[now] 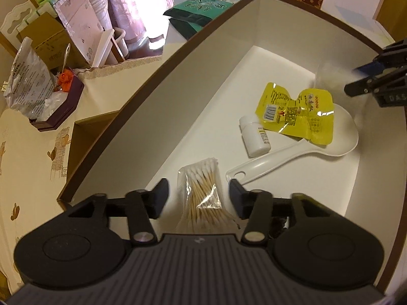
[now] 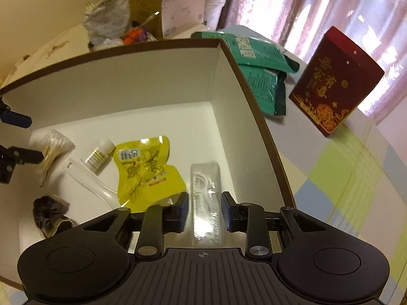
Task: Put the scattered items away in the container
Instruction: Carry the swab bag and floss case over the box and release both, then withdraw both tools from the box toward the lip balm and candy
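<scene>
A white box with a brown rim point(image 1: 157, 73) point(image 2: 152, 44) holds a yellow packet point(image 1: 297, 111) point(image 2: 145, 170), a small white bottle point(image 1: 254, 137) point(image 2: 98, 155), a white spoon point(image 1: 300, 152) point(image 2: 86, 180) and a dark furry item point(image 2: 49, 214). My left gripper point(image 1: 198, 198) is open over the box, with a bag of cotton swabs point(image 1: 203, 198) point(image 2: 54, 147) lying between its fingers. My right gripper point(image 2: 204, 212) is open, with a clear plastic packet point(image 2: 205, 198) between its fingers, blurred. The right gripper also shows at the left wrist view's right edge point(image 1: 361, 81).
Green pouches point(image 2: 262, 76) point(image 1: 203, 7) and a dark red box point(image 2: 335, 81) lie beyond the box's far side. Cardboard boxes point(image 1: 63, 33), a plastic bag point(image 1: 28, 78) and a dark tray of clutter point(image 1: 61, 101) stand on the table to the left.
</scene>
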A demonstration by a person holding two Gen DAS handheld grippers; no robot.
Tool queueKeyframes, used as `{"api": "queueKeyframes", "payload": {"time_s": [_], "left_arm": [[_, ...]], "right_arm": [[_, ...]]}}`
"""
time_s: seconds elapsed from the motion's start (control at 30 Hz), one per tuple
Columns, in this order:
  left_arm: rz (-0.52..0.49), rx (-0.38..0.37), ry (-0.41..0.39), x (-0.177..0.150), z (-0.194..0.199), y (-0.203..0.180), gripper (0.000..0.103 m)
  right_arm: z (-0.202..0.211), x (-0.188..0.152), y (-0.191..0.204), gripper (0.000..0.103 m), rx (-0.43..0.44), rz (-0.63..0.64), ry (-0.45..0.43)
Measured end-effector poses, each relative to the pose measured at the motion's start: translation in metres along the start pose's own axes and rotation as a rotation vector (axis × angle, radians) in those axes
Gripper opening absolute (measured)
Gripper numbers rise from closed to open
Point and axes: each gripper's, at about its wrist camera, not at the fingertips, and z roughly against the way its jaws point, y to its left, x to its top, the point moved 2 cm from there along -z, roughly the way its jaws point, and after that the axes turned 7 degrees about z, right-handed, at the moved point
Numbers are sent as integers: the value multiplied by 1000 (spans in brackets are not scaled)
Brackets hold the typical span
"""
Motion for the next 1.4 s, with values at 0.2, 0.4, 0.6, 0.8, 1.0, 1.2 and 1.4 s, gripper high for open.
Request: {"api": "queueKeyframes", "payload": {"time_s": [0.2,0.4,0.6,0.8,1.0,1.2,1.4], "left_arm": [[16,-3,-24,-3,12,-8,75],[36,-7,-28,-7,22,-18,79],[50,-8,-42,-13,34,-29,85],[60,-4,-71,-17,49,-38,87],[49,-1,-100,-21,66,-47,88],[57,11,-118,-29,79,-53,89],[66,28,-133,-38,93,-60,89]], "right_arm": [[22,-4,6,103,40,65,-50],[33,-14,8,103,75,79,-24],[40,-25,14,103,59,125,-22],[49,-28,19,103,52,123,-45],[60,-30,22,103,50,125,-67],[71,-36,24,103,50,130,-85],[85,-44,27,103,59,135,-113]]}}
